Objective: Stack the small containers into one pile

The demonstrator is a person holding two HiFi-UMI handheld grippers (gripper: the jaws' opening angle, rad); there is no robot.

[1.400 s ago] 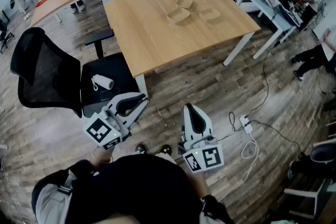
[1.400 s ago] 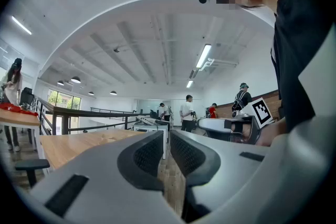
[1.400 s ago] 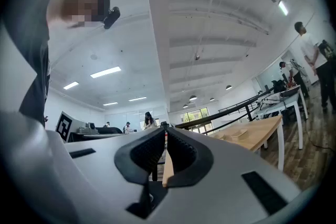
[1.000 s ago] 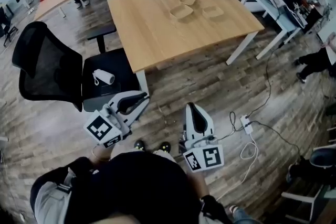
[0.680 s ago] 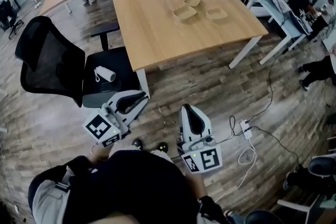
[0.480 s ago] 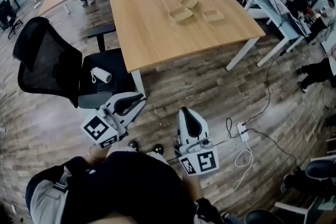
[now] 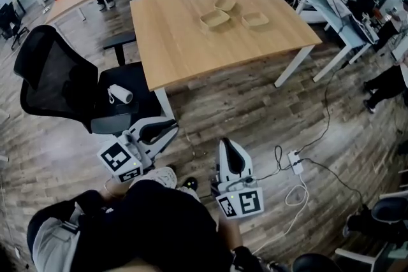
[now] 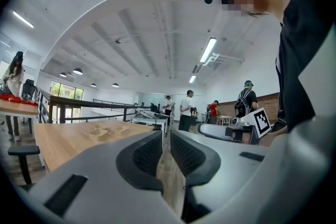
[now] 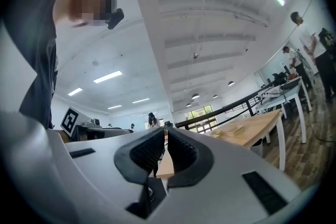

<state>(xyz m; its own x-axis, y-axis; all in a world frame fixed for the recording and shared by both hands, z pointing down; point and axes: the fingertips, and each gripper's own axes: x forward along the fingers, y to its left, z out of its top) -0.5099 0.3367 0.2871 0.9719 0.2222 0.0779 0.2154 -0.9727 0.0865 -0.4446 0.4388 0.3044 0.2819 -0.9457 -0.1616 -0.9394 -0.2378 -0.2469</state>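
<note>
Three small tan containers sit on the far part of the wooden table (image 7: pixel 178 41): one (image 7: pixel 215 20) in the middle, one (image 7: pixel 224 3) behind it and one (image 7: pixel 255 20) to its right. Both grippers hang low near the person's body, over the floor and well short of the table. The left gripper (image 7: pixel 172 129) is shut with nothing in it. The right gripper (image 7: pixel 227 143) is shut and empty too. In the left gripper view the left gripper (image 8: pixel 166 136) points toward the table, with the containers (image 8: pixel 98 134) small and far off. The right gripper (image 9: pixel 165 136) also faces the distant containers (image 9: pixel 233 130).
A black office chair (image 7: pixel 57 83) stands left of the table, with a white roll (image 7: pixel 120 94) on its seat. A power strip (image 7: pixel 295 162) and cables lie on the wood floor at right. A grey desk (image 7: pixel 331 6) stands right of the table. People stand in the background.
Both grippers sit a little lower in the head view and the table has drifted slightly, as the person shifts. The jaws have stayed shut.
</note>
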